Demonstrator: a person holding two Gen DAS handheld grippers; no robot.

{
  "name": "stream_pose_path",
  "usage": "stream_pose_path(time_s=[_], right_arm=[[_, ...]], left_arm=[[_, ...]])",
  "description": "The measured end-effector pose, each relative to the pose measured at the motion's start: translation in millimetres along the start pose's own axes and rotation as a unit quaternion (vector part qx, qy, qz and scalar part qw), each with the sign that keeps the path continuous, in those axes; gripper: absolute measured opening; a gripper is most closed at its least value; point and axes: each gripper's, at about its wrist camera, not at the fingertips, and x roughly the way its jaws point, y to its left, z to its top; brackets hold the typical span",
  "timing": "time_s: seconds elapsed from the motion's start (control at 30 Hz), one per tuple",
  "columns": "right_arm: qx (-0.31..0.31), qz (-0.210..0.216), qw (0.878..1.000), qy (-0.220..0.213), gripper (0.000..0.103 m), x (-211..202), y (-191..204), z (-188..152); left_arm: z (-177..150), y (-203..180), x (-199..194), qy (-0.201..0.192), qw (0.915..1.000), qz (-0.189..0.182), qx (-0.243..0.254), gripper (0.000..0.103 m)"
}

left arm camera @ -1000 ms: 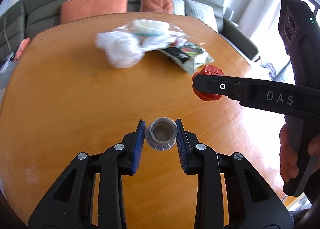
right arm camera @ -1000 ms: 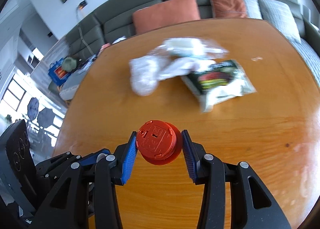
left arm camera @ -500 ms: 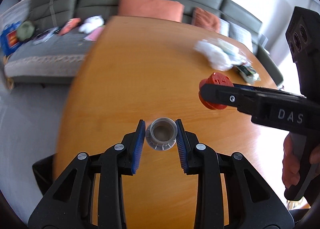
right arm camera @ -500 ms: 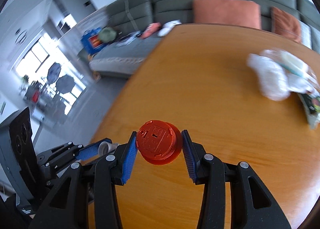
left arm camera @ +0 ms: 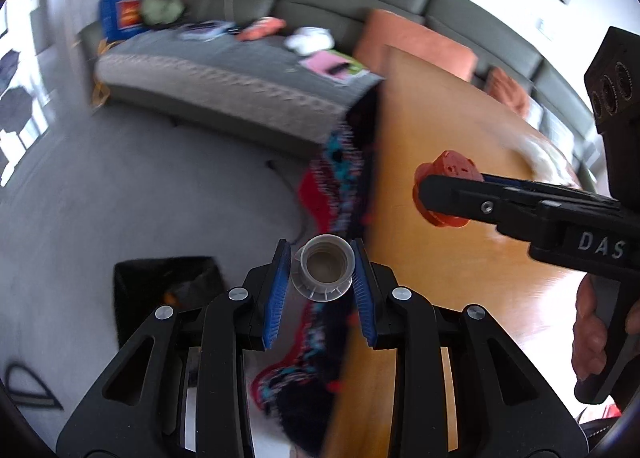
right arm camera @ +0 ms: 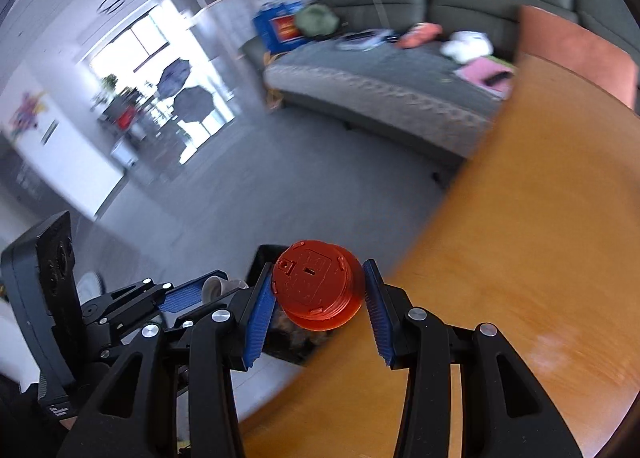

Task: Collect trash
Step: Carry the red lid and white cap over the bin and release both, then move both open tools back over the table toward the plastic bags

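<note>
My left gripper (left arm camera: 322,276) is shut on a small grey plastic cap (left arm camera: 323,273), held past the left edge of the wooden table (left arm camera: 432,130), above the floor. My right gripper (right arm camera: 318,292) is shut on a red round lid (right arm camera: 316,284), held over the table's edge (right arm camera: 520,258). The right gripper with the red lid (left arm camera: 450,168) also shows at the right of the left wrist view. The left gripper with the grey cap (right arm camera: 218,287) shows at the lower left of the right wrist view. A black bin (left arm camera: 160,294) stands on the floor, below and left of the left gripper; in the right wrist view it (right arm camera: 288,342) lies under the red lid.
A grey sofa (left arm camera: 248,70) with cushions and loose items runs along the back. A colourful rug (left arm camera: 332,194) lies under the table's left side. Blurred white trash (left arm camera: 544,156) lies on the table's far right. Grey floor (left arm camera: 120,186) spreads to the left.
Both grippers have swung left, from over the table to its left edge, each keeping its hold. The bin and floor have come into view; the trash pile has slid off right.
</note>
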Motion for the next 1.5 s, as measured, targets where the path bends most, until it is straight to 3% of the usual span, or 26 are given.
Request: stream_pose_path(time_s=[0.17, 0.37, 0.4, 0.43, 0.47, 0.5, 0.53, 0.57, 0.7, 0.83, 1.23, 1.5], right_arm=[[-0.040, 0.029, 0.999, 0.021, 0.045, 35.9, 53.3, 15.0], [-0.089, 0.057, 0.994, 0.039, 0.046, 68.6, 104.8, 24.1], [-0.095, 0.058, 0.993, 0.041, 0.047, 74.6, 111.3, 28.1], [-0.098, 0.056, 0.993, 0.044, 0.058, 80.3, 116.9, 32.3], [-0.099, 0.053, 0.993, 0.041, 0.064, 83.1, 120.6, 33.6], [-0.100, 0.052, 0.993, 0.035, 0.064, 85.4, 124.4, 37.0], [-0.101, 0.051, 0.993, 0.033, 0.064, 86.3, 124.0, 39.5], [-0.102, 0.052, 0.993, 0.033, 0.064, 88.4, 126.8, 41.9], [-0.101, 0.057, 0.993, 0.035, 0.064, 88.8, 125.7, 42.2], [-0.092, 0.058, 0.993, 0.040, 0.064, 90.2, 122.3, 38.9], [-0.067, 0.032, 0.997, 0.025, 0.064, 62.2, 103.9, 31.3], [-0.036, 0.012, 0.999, -0.002, 0.064, 32.4, 72.1, 26.3]], left_arm=[[-13.5, 62.4, -15.4, -0.001, 0.9975, 0.048, -0.052, 0.030], [-26.7, 130.4, -29.3, 0.004, 0.9883, 0.102, -0.113, 0.030], [-27.2, 135.9, -29.9, 0.007, 0.9873, 0.105, -0.119, 0.030], [-27.2, 142.4, -29.7, 0.013, 0.9857, 0.111, -0.126, 0.031], [-27.9, 150.5, -29.7, 0.020, 0.9825, 0.126, -0.136, 0.046], [-28.0, 158.3, -29.6, 0.026, 0.9782, 0.142, -0.149, 0.081], [-28.3, 164.8, -31.5, 0.024, 0.9729, 0.162, -0.163, 0.095], [-29.5, 168.9, -35.3, 0.014, 0.9698, 0.173, -0.172, 0.097], [-33.3, 183.4, -38.3, 0.011, 0.9620, 0.183, -0.202, 0.097], [-38.8, 185.1, -36.5, 0.018, 0.9608, 0.181, -0.210, 0.097], [-33.5, 170.5, -25.1, 0.016, 0.9718, 0.147, -0.184, 0.097], [-12.0, 138.5, -17.9, 0.006, 0.9823, 0.129, -0.135, 0.097]])
